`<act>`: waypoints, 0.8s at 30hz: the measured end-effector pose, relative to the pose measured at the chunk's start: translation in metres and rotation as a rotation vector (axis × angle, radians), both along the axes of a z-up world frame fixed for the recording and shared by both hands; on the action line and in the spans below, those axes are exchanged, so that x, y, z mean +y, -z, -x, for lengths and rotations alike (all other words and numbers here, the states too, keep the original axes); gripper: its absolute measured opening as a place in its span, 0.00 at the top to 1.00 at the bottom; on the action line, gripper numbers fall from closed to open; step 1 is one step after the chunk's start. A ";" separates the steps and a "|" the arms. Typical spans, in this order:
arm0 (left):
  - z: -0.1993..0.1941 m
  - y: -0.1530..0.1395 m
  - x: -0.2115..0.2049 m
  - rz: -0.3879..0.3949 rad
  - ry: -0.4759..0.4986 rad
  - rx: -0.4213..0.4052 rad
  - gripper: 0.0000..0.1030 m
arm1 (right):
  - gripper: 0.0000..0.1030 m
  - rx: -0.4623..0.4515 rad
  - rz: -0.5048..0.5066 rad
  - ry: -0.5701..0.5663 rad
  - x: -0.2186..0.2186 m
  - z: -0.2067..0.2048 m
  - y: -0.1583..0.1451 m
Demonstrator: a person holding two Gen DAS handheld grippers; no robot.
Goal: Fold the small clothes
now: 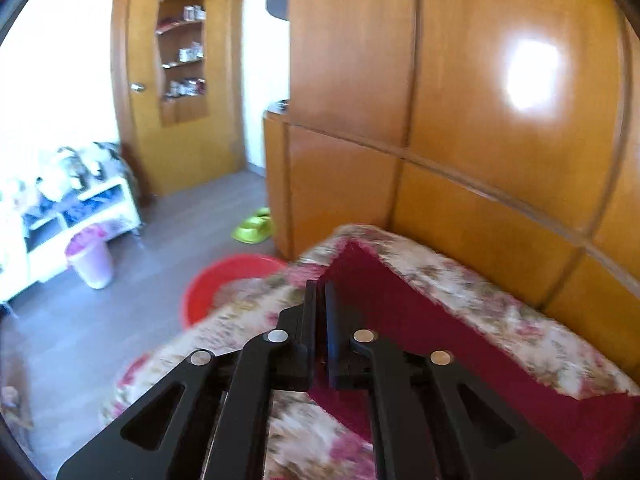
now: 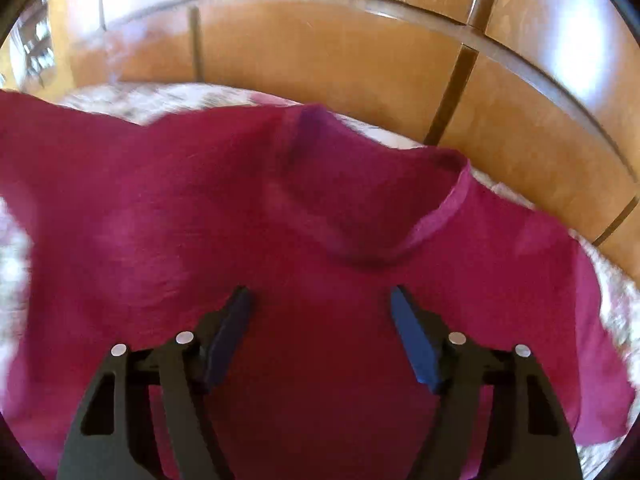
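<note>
**Magenta shirt pinched at one edge on a floral bed**

On the floral bedspread, pushed up against a wall of glossy wooden panels, a magenta T-shirt lies spread out, and I have both tools over it. My left gripper is clenched: its two black fingers stand pressed together, with a fold of the shirt rising to their tips in a taut ridge that runs away to the right, so I read it as grasping the cloth at its edge. My right gripper is released, its blue-padded fingers held wide apart above the chest of the shirt, nothing pressed between them; whether the tips touch the fabric I cannot tell through the blur. From the right wrist camera the collar shows just beyond the fingers, toward the panelled wall, with the sleeves reaching out to the left and right and the bedspread peeking out around the shirt's edges. From the left wrist camera the room opens up to the left of the bed: a red basin on the grey floor beside the near corner of the mattress, green slippers farther off, a pale pink bin next to a low white shelf unit, and a wooden door at the far end.
</note>
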State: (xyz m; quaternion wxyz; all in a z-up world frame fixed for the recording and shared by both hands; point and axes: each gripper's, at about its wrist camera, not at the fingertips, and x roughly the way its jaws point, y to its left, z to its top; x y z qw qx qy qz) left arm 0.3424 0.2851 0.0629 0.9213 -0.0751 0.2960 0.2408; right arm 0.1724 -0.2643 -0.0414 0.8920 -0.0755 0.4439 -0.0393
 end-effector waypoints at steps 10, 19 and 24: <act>0.033 0.079 -0.022 0.195 0.118 0.149 0.34 | 0.14 -0.007 -0.042 0.083 -0.015 0.012 -0.011; 0.173 0.121 -0.113 0.515 0.614 0.256 0.34 | 0.13 -0.003 -0.190 0.188 -0.088 0.159 -0.034; 0.246 0.140 -0.169 0.626 0.793 0.346 0.34 | 0.16 0.103 -0.258 0.256 -0.127 0.255 -0.018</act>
